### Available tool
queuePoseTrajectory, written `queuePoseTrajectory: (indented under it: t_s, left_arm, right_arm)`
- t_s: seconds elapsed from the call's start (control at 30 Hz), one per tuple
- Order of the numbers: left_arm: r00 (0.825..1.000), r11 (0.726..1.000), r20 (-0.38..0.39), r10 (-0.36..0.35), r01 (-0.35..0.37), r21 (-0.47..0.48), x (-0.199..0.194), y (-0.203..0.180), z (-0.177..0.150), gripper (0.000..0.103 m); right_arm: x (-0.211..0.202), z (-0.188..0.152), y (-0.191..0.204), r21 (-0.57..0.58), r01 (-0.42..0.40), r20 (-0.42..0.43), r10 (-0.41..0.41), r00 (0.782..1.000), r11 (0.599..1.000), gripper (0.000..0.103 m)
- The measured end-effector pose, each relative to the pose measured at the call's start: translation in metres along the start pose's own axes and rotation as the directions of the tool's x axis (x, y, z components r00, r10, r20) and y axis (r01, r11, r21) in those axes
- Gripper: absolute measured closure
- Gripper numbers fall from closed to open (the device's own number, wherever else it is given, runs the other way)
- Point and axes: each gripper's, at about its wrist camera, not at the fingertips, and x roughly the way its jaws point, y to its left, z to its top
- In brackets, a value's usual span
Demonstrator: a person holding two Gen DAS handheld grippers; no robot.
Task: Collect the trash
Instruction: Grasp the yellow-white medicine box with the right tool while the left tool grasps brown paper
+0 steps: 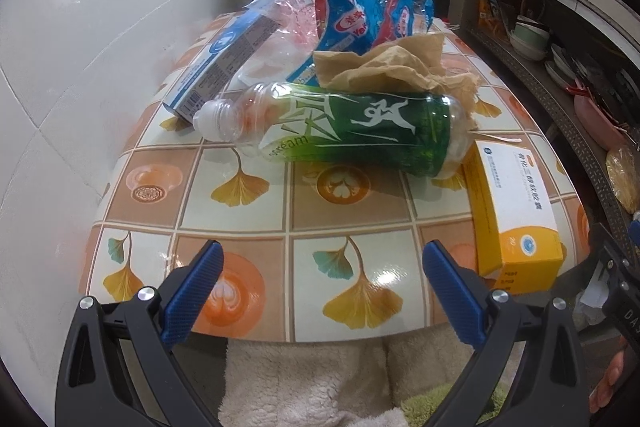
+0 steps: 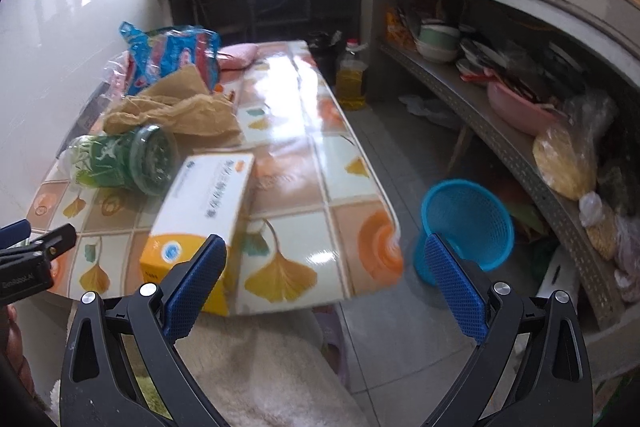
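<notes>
A green-labelled plastic bottle (image 1: 344,131) lies on its side on the ginkgo-patterned table (image 1: 240,223). Behind it lie crumpled brown paper (image 1: 384,67), a blue snack bag (image 1: 368,15), a clear plastic bag (image 1: 276,31) and a blue-white box (image 1: 224,63). A yellow-white medicine box (image 1: 516,211) lies at the table's right front. My left gripper (image 1: 320,291) is open and empty over the near table edge. My right gripper (image 2: 324,291) is open and empty beside the medicine box (image 2: 200,211), near the table's front right corner. A blue mesh bin (image 2: 464,227) stands on the floor.
A concrete counter with a shelf of bowls (image 2: 436,43), a pink basin (image 2: 516,107) and bagged food runs along the right. A bottle of oil (image 2: 352,79) stands on the floor beyond the table. A white tiled wall (image 1: 80,67) is at the left. A fluffy cloth (image 1: 304,383) lies below.
</notes>
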Motion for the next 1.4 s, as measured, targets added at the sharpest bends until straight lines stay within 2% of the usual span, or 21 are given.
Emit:
queuePoseTrajectory:
  t_s: [0.2,0.3,0.43,0.57,0.7,0.8,0.9,1.03,1.1,1.2,1.27,1.33,1.4]
  left_arm:
    - [1.0,0.999,-0.02,0.005,-0.006,-0.044,0.013,0.015,0.008,0.005]
    - [0.999,0.999,-0.035,0.007,-0.009,-0.053,0.017,0.022,0.011,0.005]
    - [1.0,0.998,-0.009,0.026,-0.026,-0.049,0.016,0.031,0.018,0.005]
    - [0.999,0.998,0.02,0.037,-0.036,-0.056,0.014,0.038,0.026,0.005]
    - [0.999,0.998,0.037,0.018,-0.016,-0.057,0.014,0.047,0.036,0.005]
    - [0.998,0.999,0.064,0.004,-0.001,-0.043,0.014,0.05,0.044,0.005]
    - [0.992,0.997,0.111,-0.067,0.071,-0.033,0.011,0.053,0.052,0.005]
    - [0.96,0.98,0.207,-0.187,0.196,-0.025,0.006,0.053,0.064,0.005]
    - [0.946,0.973,0.233,-0.227,0.233,0.001,0.002,0.047,0.071,0.005]
    - [0.924,0.946,0.206,-0.323,0.314,0.075,0.005,0.033,0.083,0.005]
    - [0.894,0.905,0.164,-0.417,0.391,0.167,0.009,0.016,0.093,0.005]
    - [0.886,0.878,0.13,-0.445,0.404,0.256,0.012,-0.002,0.099,0.005]
    - [0.89,0.861,0.103,-0.445,0.393,0.322,0.02,-0.014,0.104,0.005]
  right_arm:
    - [0.019,0.01,0.013,0.007,-0.131,-0.06,0.131,0.989,0.991,0.008]
    - [0.029,0.014,0.019,0.014,-0.159,-0.104,0.159,0.982,0.987,0.008]
    - [0.05,0.022,0.039,-0.003,-0.181,-0.183,0.178,0.967,0.983,0.008]
    - [0.069,0.027,0.058,-0.057,-0.168,-0.234,0.15,0.96,0.984,0.008]
    - [0.079,0.025,0.068,-0.11,-0.139,-0.264,0.106,0.959,0.984,0.008]
    - [0.086,0.017,0.072,-0.153,-0.132,-0.305,0.081,0.949,0.979,0.008]
    - [0.086,0.013,0.072,-0.192,-0.128,-0.298,0.067,0.952,0.973,0.008]
    - [0.088,0.018,0.063,-0.214,-0.132,-0.297,0.065,0.953,0.968,0.008]
    - [0.094,0.024,0.054,-0.207,-0.14,-0.303,0.073,0.95,0.968,0.008]
    - [0.099,0.029,0.046,-0.208,-0.149,-0.298,0.082,0.951,0.967,0.008]
    - [0.105,0.032,0.041,-0.2,-0.167,-0.305,0.1,0.947,0.966,0.008]
    - [0.108,0.035,0.037,-0.182,-0.191,-0.316,0.127,0.94,0.965,0.008]
    - [0.109,0.037,0.033,-0.173,-0.216,-0.311,0.155,0.938,0.961,0.011]
